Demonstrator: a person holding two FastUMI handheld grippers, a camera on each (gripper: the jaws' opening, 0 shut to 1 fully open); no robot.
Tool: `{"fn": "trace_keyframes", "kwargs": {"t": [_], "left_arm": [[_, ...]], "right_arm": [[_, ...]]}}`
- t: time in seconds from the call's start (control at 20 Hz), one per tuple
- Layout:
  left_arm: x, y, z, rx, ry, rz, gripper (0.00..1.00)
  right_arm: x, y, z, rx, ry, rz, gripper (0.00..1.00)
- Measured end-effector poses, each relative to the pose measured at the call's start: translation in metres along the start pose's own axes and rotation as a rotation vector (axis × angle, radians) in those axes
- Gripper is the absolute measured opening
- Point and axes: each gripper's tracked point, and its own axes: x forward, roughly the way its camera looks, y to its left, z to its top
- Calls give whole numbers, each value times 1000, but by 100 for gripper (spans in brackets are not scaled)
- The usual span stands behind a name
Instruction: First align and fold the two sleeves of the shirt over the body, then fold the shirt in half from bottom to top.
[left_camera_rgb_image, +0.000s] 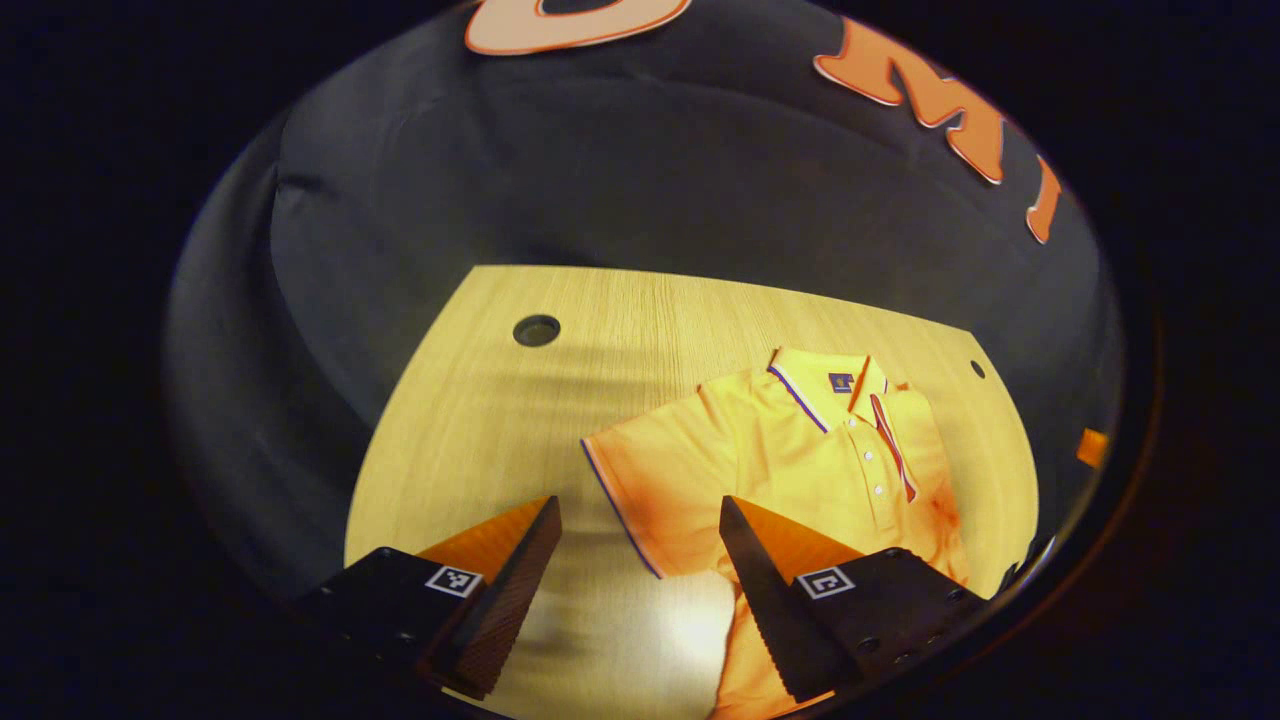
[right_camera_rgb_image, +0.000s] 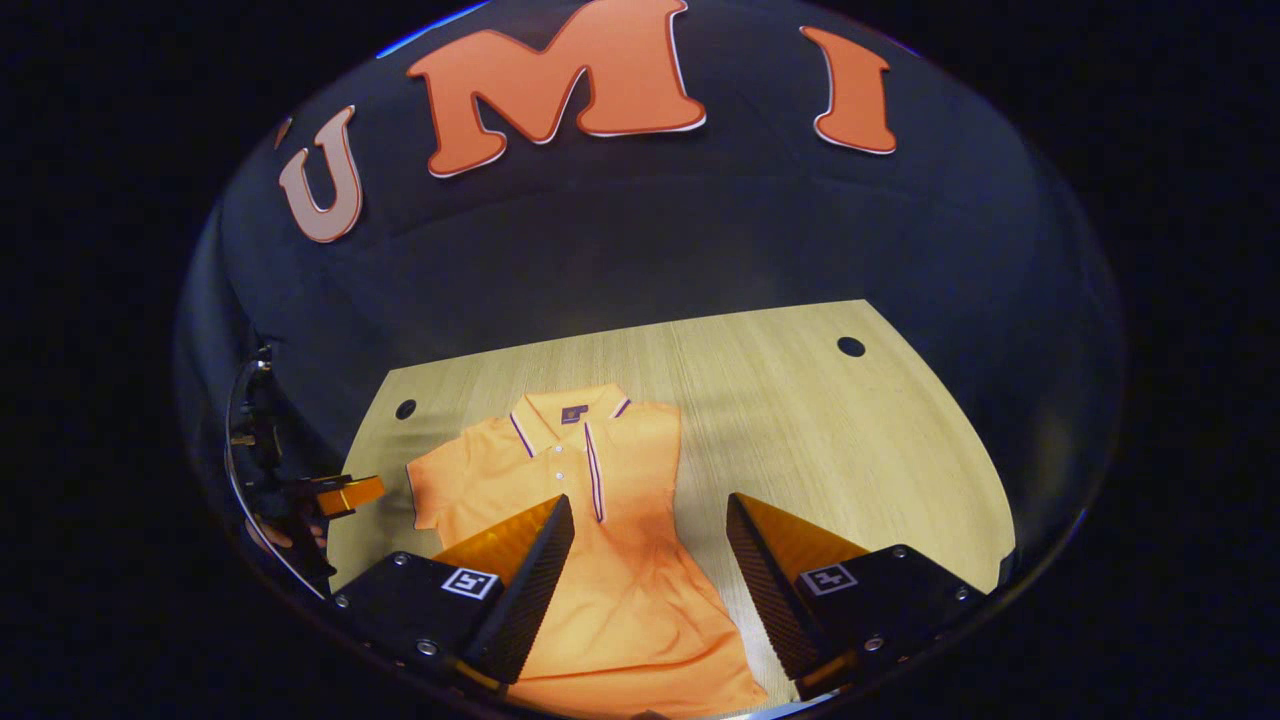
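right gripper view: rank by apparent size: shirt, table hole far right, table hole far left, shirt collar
1. shirt
2. shirt collar
3. The table hole far right looks slightly bigger than the table hole far left, but fisheye distortion leaves those two unranked.

Bare counter (left_camera_rgb_image: 480, 420) on the sleeve side of the shirt (left_camera_rgb_image: 790, 450) in the left gripper view, broken only by a round hole (left_camera_rgb_image: 536, 330) near the far edge. Wide bare counter too beyond the folded edge in the right gripper view, another hole (right_camera_rgb_image: 851, 346) far off. Strip of bare wood between collar and black cloth wall (right_camera_rgb_image: 640, 250). Left gripper (left_camera_rgb_image: 640, 590) and right gripper (right_camera_rgb_image: 650, 580) both spread wide above the cloth, nothing between the fingers. Other gripper (right_camera_rgb_image: 345, 493) just off the counter's edge, near the spread sleeve.
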Motion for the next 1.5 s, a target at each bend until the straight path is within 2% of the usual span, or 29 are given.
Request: {"fn": "trace_keyframes", "kwargs": {"t": [0.35,0.4,0.75,0.85,0.95,1.1,1.3,1.5], "left_arm": [[56,2,-14,-138,230,36,99],[65,3,-15,-148,251,44,97],[98,8,-32,-69,372,186,92],[104,4,-29,-74,341,183,87],[104,0,-25,-68,321,164,75],[101,-10,-26,-55,304,94,10],[82,-31,6,16,177,23,10],[59,-68,36,119,86,-50,10]], "right_arm": [[-62,-47,-5,-10,-102,-87,96],[-70,-52,-8,-16,-113,-99,96],[-106,-74,-29,33,-134,-140,97],[-112,-82,-33,34,-145,-157,97],[-116,-86,-38,39,-146,-163,97],[-115,-93,-48,55,-134,-167,97],[-110,-95,-57,84,-121,-157,97],[-108,-97,-52,46,-141,-164,97]]}}
